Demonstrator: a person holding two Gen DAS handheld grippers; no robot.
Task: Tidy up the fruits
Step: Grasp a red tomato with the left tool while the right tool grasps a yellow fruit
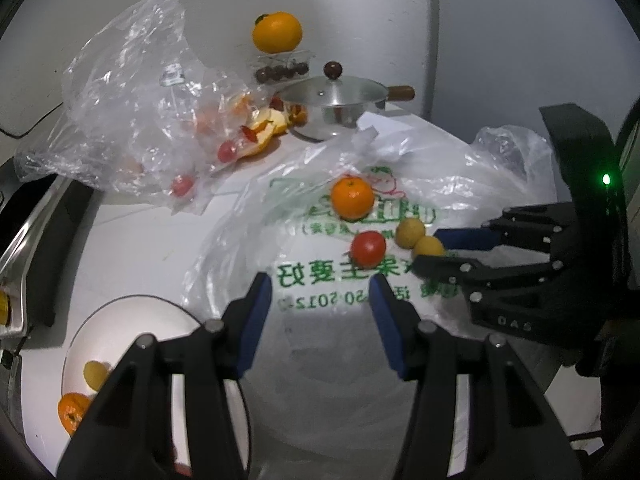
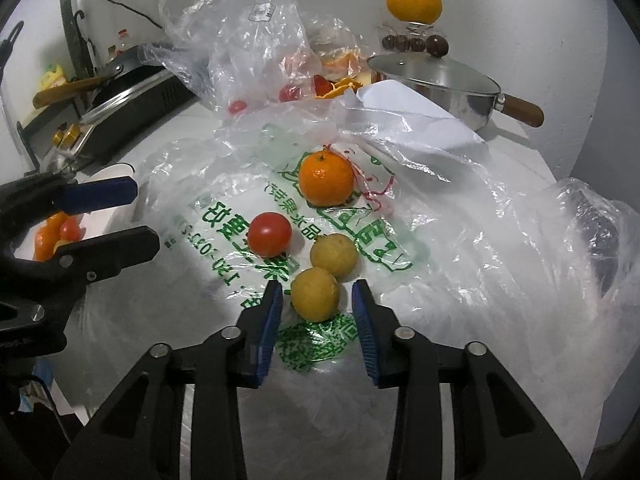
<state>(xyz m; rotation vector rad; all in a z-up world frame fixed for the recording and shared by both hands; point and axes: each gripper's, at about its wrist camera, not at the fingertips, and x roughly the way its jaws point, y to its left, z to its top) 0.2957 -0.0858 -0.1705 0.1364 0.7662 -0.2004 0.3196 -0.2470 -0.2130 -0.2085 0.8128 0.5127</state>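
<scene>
On a printed plastic bag (image 2: 400, 240) lie a mandarin (image 2: 326, 178), a red tomato (image 2: 269, 234) and two small yellow fruits (image 2: 334, 255) (image 2: 315, 294). My right gripper (image 2: 318, 300) is open, its pads on either side of the nearer yellow fruit without touching it. It also shows in the left wrist view (image 1: 436, 246) beside that fruit (image 1: 429, 246). My left gripper (image 1: 320, 284) is open and empty above the bag, just right of a white plate (image 1: 132, 320) holding a mandarin (image 1: 72, 412) and a yellow fruit (image 1: 95, 374).
A crumpled clear bag (image 1: 132, 92) with tomatoes and orange peel lies at the back left. A lidded steel pot (image 1: 340, 100) with a wooden handle stands behind. A big orange (image 1: 277, 32) sits on a clear box. A stove (image 2: 120, 108) is at the left.
</scene>
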